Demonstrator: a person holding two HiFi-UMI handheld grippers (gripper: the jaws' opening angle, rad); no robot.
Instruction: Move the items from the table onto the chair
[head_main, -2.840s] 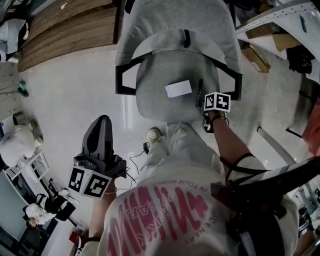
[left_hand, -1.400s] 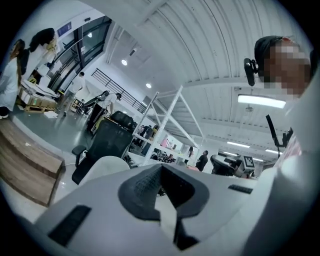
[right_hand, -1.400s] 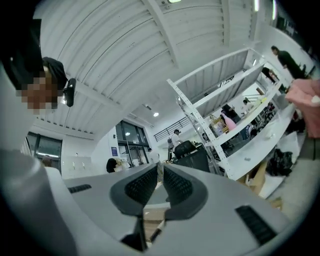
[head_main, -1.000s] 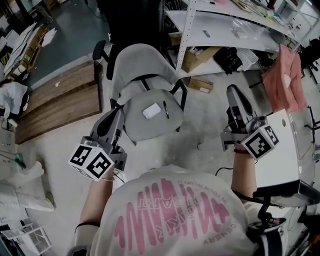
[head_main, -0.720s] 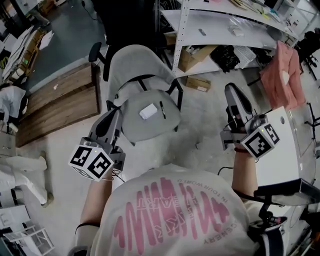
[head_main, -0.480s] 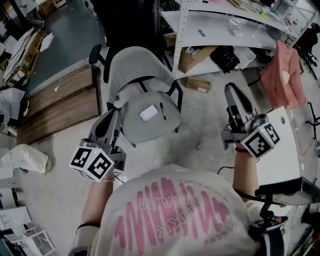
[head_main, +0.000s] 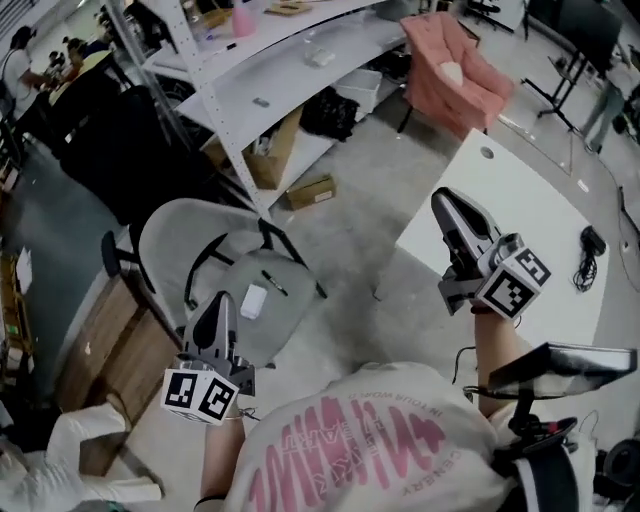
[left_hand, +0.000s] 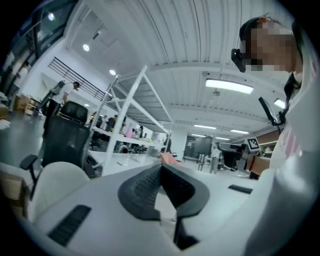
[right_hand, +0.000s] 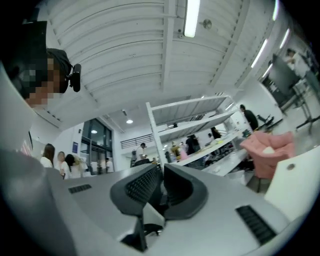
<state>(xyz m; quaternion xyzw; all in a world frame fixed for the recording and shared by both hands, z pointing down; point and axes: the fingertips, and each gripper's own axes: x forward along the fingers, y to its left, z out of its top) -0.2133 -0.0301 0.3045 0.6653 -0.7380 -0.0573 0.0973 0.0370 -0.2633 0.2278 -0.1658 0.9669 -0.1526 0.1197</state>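
Done so far: I see a flat white thing (head_main: 253, 300) and a thin dark stick like a pen (head_main: 275, 285) lying on the seat of the grey chair (head_main: 172, 238), so I think part of the job is done
Left to do: one small black thing with a cord (head_main: 590, 243) lies on the white table (head_main: 530, 190), near its far side, and I guess it goes to the chair next
Left tongs (left_hand: 160, 167): shut tight with nothing between the tips; in the head view the left tongs (head_main: 222, 300) hang by the front of the chair seat
Right tongs (right_hand: 161, 167): shut too, and holding nothing; in the head view the right tongs (head_main: 440, 197) hang over the near side of the table, well apart from the black thing
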